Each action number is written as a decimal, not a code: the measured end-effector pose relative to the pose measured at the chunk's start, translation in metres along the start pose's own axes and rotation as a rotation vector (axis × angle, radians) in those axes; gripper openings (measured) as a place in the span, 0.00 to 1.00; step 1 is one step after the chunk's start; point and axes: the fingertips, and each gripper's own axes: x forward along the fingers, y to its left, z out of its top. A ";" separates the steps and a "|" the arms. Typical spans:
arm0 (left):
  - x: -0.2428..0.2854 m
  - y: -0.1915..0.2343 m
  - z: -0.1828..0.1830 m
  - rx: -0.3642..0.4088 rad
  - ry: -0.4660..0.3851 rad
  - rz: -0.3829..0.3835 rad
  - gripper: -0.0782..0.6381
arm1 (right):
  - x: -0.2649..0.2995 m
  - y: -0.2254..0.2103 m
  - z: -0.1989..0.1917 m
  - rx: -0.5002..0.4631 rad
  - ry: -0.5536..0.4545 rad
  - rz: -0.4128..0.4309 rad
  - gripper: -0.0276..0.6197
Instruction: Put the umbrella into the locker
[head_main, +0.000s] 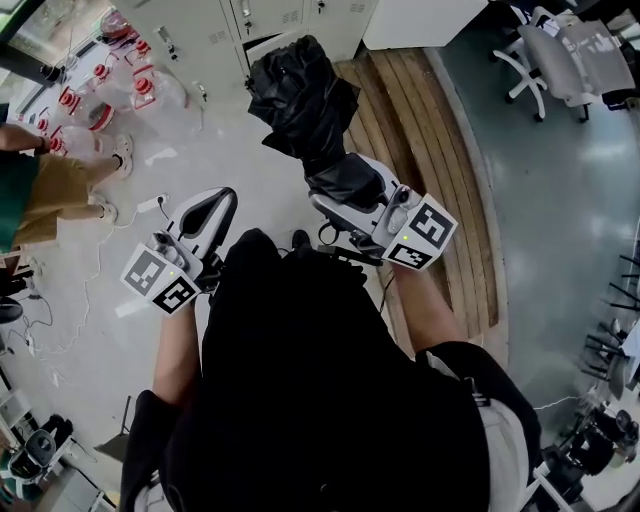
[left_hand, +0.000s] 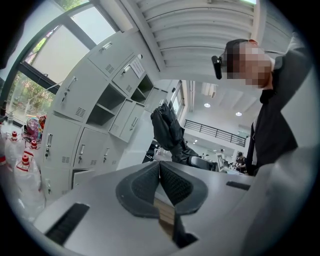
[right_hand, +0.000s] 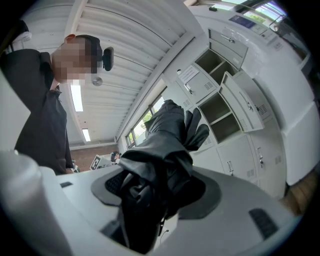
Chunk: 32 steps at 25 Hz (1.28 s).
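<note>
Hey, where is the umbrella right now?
In the head view, the umbrella is upper centre, clamped in the right hand-held gripper, pointing toward the lockers.

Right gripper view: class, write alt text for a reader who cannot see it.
The right gripper, jaws shut on a folded black umbrella, points it toward white lockers, some with doors open. A person in dark clothes is at left.

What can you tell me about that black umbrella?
The umbrella is black and folded shut, its thin, slightly glossy fabric bunched in loose, crumpled folds. The right claw is clamped on one end and holds it in the air, with the free end pointing towards the lockers. No handle shows. Nothing else touches it.
</note>
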 end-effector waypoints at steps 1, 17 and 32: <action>-0.002 0.002 -0.001 -0.006 0.003 0.007 0.13 | 0.002 -0.001 -0.001 0.012 0.001 0.002 0.45; 0.032 0.097 0.059 -0.033 -0.049 -0.071 0.13 | 0.091 -0.066 0.023 0.098 0.022 -0.054 0.45; 0.055 0.242 0.182 0.055 -0.071 -0.129 0.13 | 0.215 -0.156 0.111 0.003 -0.018 -0.162 0.45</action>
